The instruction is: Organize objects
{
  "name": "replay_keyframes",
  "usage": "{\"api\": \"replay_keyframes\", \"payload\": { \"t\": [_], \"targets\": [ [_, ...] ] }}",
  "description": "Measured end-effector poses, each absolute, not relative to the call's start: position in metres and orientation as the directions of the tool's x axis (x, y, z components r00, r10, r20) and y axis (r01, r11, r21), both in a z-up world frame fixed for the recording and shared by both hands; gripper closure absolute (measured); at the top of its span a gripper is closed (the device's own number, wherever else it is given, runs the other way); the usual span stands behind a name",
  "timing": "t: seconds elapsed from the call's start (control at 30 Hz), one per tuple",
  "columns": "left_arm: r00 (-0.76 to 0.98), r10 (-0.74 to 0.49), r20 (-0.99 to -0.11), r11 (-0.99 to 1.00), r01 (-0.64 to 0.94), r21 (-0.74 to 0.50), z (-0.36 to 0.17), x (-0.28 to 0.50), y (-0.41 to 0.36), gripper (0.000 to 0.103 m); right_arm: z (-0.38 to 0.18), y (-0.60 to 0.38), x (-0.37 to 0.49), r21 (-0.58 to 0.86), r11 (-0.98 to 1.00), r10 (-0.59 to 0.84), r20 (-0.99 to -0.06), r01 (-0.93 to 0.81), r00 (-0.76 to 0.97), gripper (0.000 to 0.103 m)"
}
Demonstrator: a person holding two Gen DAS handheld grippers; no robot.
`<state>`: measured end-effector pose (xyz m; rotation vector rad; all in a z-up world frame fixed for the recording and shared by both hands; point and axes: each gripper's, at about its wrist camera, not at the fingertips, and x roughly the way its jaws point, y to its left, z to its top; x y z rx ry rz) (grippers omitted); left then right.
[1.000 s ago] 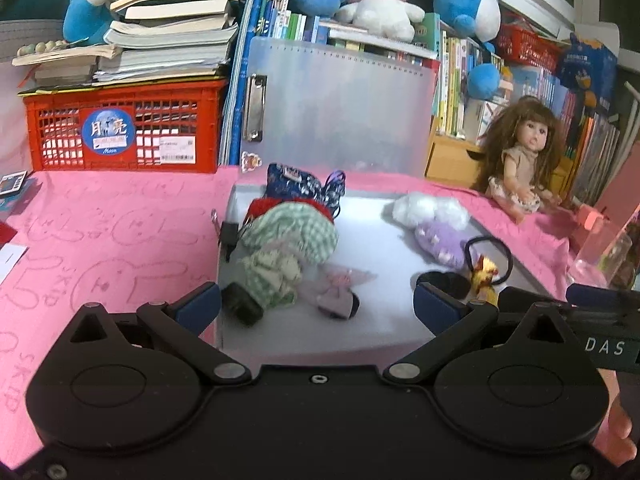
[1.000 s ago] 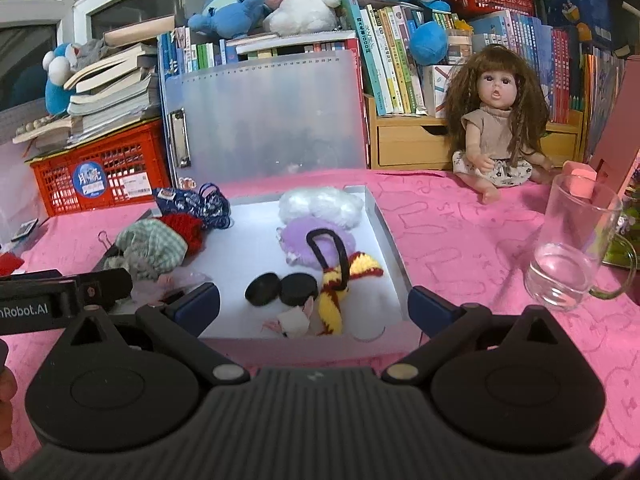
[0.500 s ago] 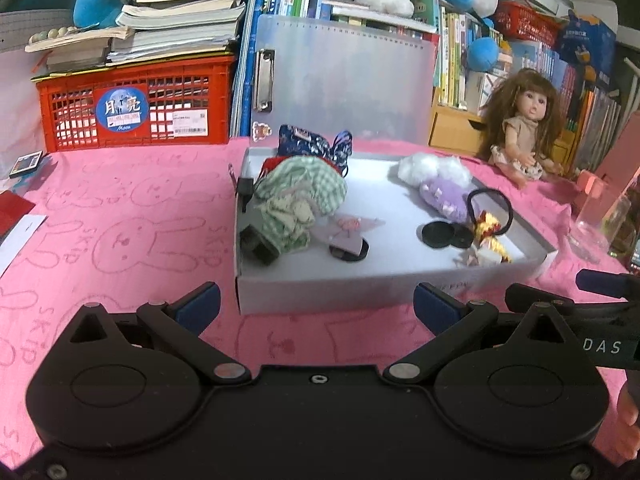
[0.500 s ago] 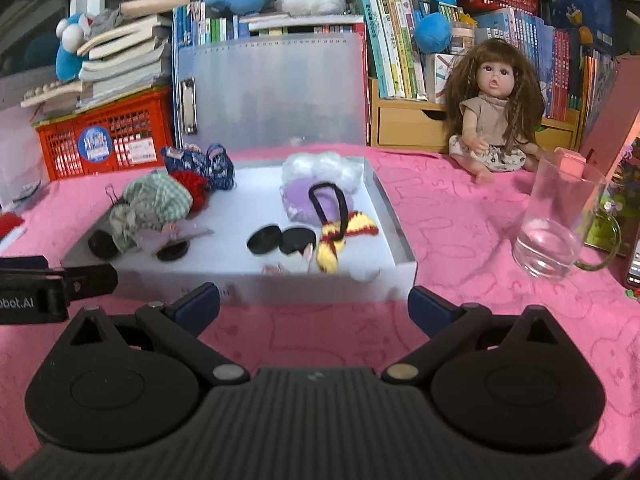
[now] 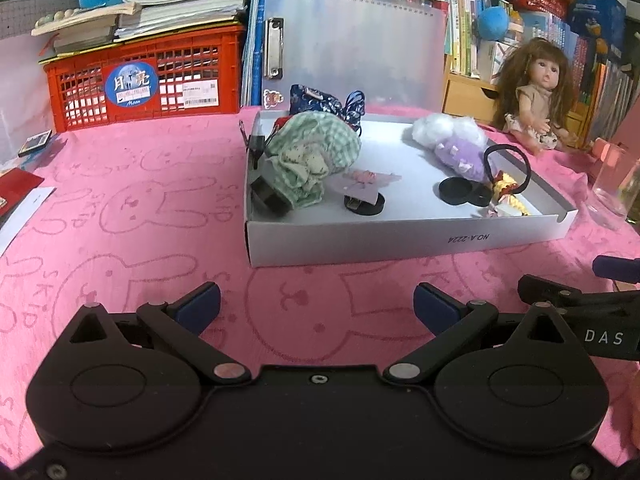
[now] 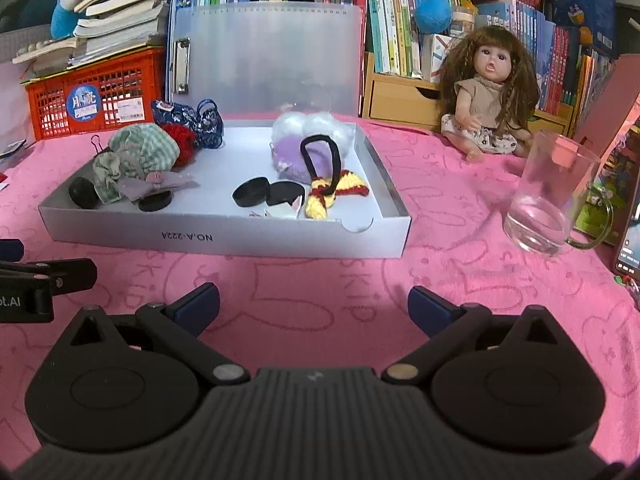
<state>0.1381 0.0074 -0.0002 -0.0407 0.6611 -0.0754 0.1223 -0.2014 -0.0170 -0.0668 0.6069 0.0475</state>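
Note:
A shallow white box lid [image 5: 400,238] [image 6: 224,236] rests on the pink cloth and holds small items. Inside lie a green checked scrunchie [image 5: 316,152] [image 6: 138,152], a blue patterned one [image 5: 320,100] [image 6: 192,120], a white fluffy one [image 5: 444,130] [image 6: 312,126], a purple one [image 5: 460,156] [image 6: 288,152], a black hair tie with a yellow-red knit [image 5: 508,176] [image 6: 332,188] and black round discs [image 5: 456,192] [image 6: 252,196]. My left gripper [image 5: 316,306] is open over bare cloth in front of the lid. My right gripper [image 6: 314,304] is open too, nothing between its fingers.
A doll [image 6: 488,92] sits at the back right beside a glass mug [image 6: 552,200]. A red crate [image 5: 140,80] with stacked books stands back left. A translucent clipboard [image 6: 264,60] leans behind the lid, with bookshelves and plush toys beyond. A phone [image 6: 630,236] lies at the right edge.
Both grippers have pulled back from the lid toward the near side, so the lid's front wall now shows. Both stay open. The items inside have not moved.

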Motion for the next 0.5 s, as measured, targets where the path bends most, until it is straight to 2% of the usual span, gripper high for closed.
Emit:
{"api": "replay_keyframes", "payload": {
  "t": [0.5],
  "targets": [
    [0.783, -0.043, -0.621, 0.999, 0.053, -0.003, -0.0051, 0.1399, 0.0007, 0.0, -0.0205, -0.2051, 0.1276, -0.019, 0.998, 0.034, -0.601, -0.057, 0.798, 0.0]
  ]
}}
